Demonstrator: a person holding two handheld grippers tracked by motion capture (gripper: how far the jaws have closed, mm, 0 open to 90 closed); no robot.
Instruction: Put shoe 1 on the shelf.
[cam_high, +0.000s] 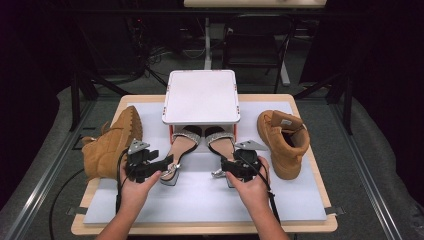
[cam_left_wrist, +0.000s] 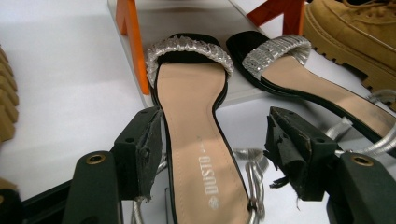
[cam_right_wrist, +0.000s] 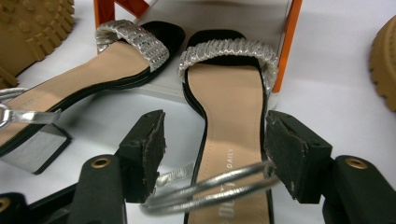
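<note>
The room behind is dark, with a black chair (cam_high: 255, 35) and cables on the floor; in front of me is a wooden worktop (cam_high: 310, 227) with a pale mat (cam_high: 200, 197) on it. I take the white rack (cam_high: 201, 96) with orange legs as my landmark.

Far left of the rack, a tan boot (cam_high: 111, 142) lies on its side. Just in front of the rack, on its left half, is the left sandal (cam_left_wrist: 196, 135), with its toe under the shelf. My left gripper (cam_high: 161, 165) is at the heel of it. Its jaws are released and stand wide on both sides of the sole, without pressing it. I think the risk here is the loose silver ankle strap (cam_left_wrist: 254, 182): if I close now, one pad can catch only the strap, and the sandal will swing or drop when I lift.

On the right half is the right sandal (cam_right_wrist: 229, 126), also with its toe under the shelf. My right gripper (cam_high: 227, 169) has released jaws too, and the silver strap (cam_right_wrist: 210, 189) lies across the gap between them. Closing there can pinch the strap and not the sole.

If I pull up too early, the toe bands can hit the underside of the shelf and shift the rack. Right of the rack the second tan boot (cam_high: 282, 142) stands near my right hand (cam_high: 252, 187) and can be bumped.
</note>
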